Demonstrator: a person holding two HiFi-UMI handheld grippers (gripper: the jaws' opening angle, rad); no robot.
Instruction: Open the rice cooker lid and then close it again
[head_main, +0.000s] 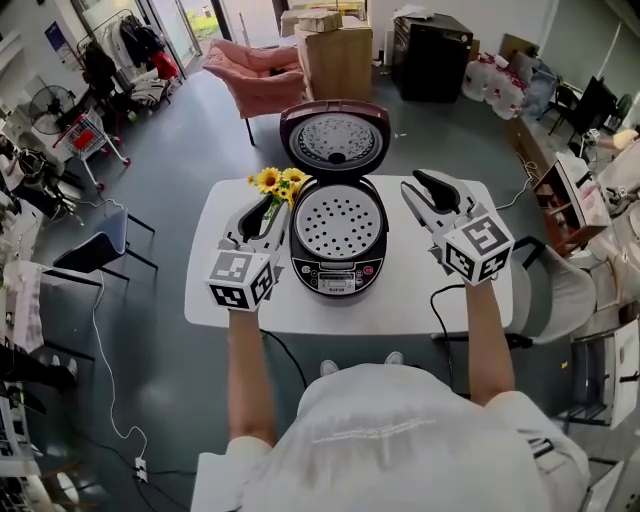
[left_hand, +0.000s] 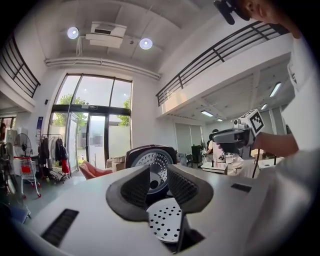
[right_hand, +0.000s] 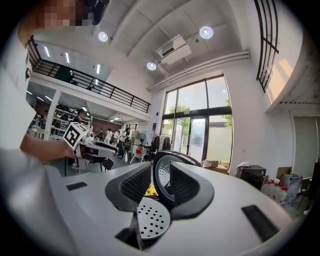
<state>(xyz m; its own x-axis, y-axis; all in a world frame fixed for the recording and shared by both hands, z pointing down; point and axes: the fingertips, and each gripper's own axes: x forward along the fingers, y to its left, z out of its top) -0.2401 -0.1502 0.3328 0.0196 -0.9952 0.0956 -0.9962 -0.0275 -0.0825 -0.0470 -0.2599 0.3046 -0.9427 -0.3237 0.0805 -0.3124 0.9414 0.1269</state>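
Two grippers are held level, the left gripper (head_main: 266, 208) and the right gripper (head_main: 428, 186), each with jaws parted and nothing clamped. The rice cooker (head_main: 338, 245) sits between them, and its lid (head_main: 335, 138) stands raised beyond both pairs of jaws. Closing is judged to remain. Were the lid pushed down off-centre or too sharply, it could be slammed or the cooker shoved across the table (head_main: 215, 295). The sunflowers (head_main: 280, 181) just ahead of the left jaws could be knocked.

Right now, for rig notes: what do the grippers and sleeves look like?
Both left gripper and right gripper have pale grey bodies, black ribbed pads and white marker cubes. A black cable hangs below the right one. Short white sleeves.
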